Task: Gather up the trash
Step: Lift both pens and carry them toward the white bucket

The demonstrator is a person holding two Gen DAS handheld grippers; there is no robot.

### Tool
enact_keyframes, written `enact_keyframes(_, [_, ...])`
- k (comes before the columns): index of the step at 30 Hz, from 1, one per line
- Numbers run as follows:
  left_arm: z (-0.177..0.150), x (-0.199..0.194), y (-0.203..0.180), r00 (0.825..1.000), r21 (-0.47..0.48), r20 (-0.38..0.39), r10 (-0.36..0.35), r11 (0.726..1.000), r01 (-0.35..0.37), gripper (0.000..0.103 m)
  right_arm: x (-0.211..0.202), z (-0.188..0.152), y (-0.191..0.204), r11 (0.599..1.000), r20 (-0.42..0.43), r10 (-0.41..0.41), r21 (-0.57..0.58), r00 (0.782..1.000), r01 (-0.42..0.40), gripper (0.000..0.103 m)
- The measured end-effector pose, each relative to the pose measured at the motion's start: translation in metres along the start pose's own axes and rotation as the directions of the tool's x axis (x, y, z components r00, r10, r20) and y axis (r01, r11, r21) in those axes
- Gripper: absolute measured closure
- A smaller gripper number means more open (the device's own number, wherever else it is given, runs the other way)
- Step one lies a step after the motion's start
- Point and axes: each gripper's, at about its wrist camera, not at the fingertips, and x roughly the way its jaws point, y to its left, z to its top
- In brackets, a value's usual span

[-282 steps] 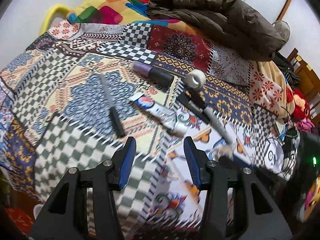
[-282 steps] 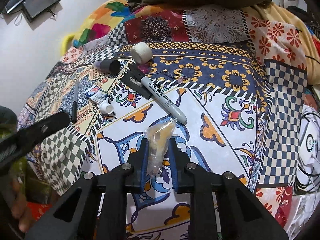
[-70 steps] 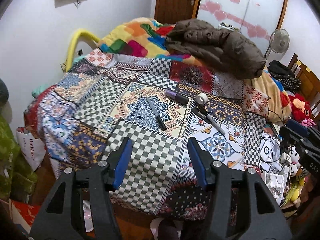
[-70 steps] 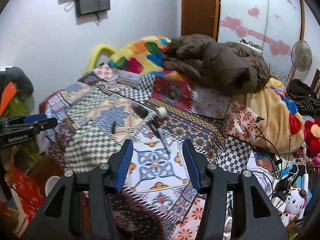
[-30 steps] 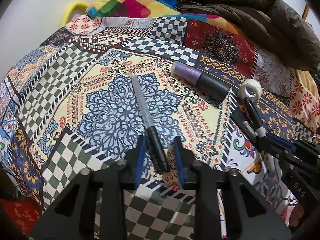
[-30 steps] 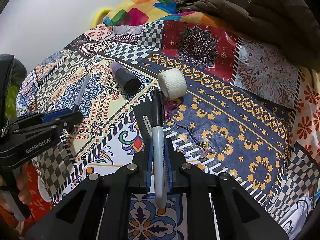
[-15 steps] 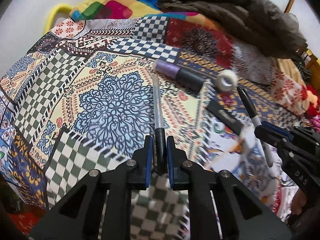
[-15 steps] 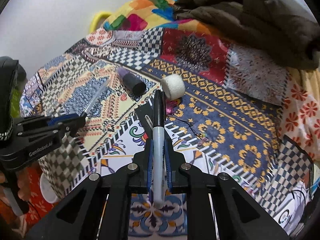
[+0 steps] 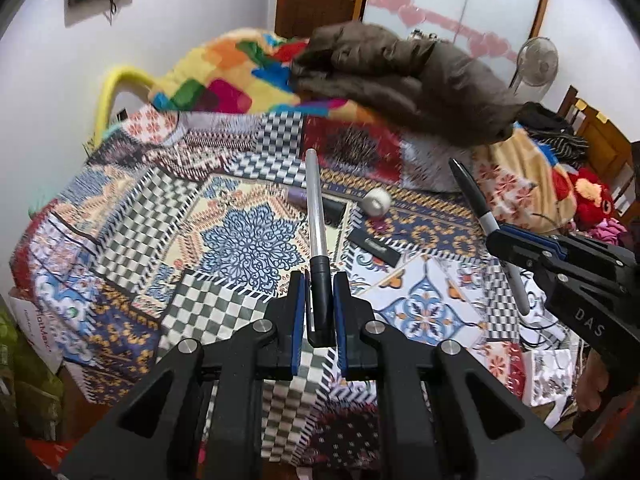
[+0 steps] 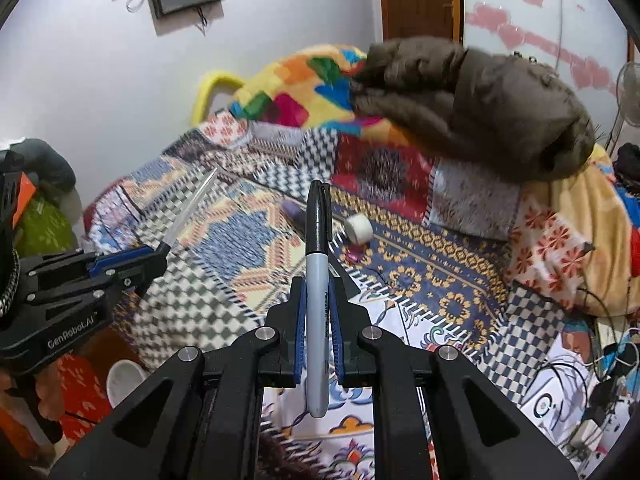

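With both pairs of jaws now pinched narrow, the left gripper (image 9: 319,312) clamps the black cap end of a clear pen (image 9: 316,216) and the right gripper (image 10: 318,328) clamps a grey marker (image 10: 317,280) around its barrel, each item sticking out forward past the fingertips. A second ago the pen lay on the patchwork bedspread (image 9: 248,240) between the left jaws, which have just been closing onto it, and the marker sat low over the cloth; now both are lifted clear, well above the bed, so 2 pieces are collected and ready to carry off. Beyond the left gripper's tips, 3 things are left on the bedspread: a purple tube (image 9: 298,197) partly hidden behind the pen, a white tape roll (image 9: 376,202) just to its right, and a flat black piece (image 9: 374,246) nearer the right gripper. Judging from this, the next step is a drop-off; no bin shows clearly in either view
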Motion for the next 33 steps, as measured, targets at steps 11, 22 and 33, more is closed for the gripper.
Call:
enact_keyframes(11, [-0.022,-0.111,-0.001,0.993,0.007,0.118,-0.006,1.000,0.006,0.091,-0.096,-0.005,0.058,1.000,0.129,0.015,-0.019,0.992,-0.012,0.093])
enact_keyframes(22, [-0.068,-0.199,0.038,0.982,-0.024,0.187,0.042,0.999,-0.038,0.091,-0.139,-0.026,0.127,0.996,0.171,0.077,-0.068,0.982,-0.066,0.093])
enact_keyframes(33, [-0.138,-0.267,0.113,0.970,-0.136,0.203,0.134,0.985,-0.107,0.091,-0.139,-0.053,0.215,0.974,0.130,0.184,-0.157,0.974,-0.163,0.093])
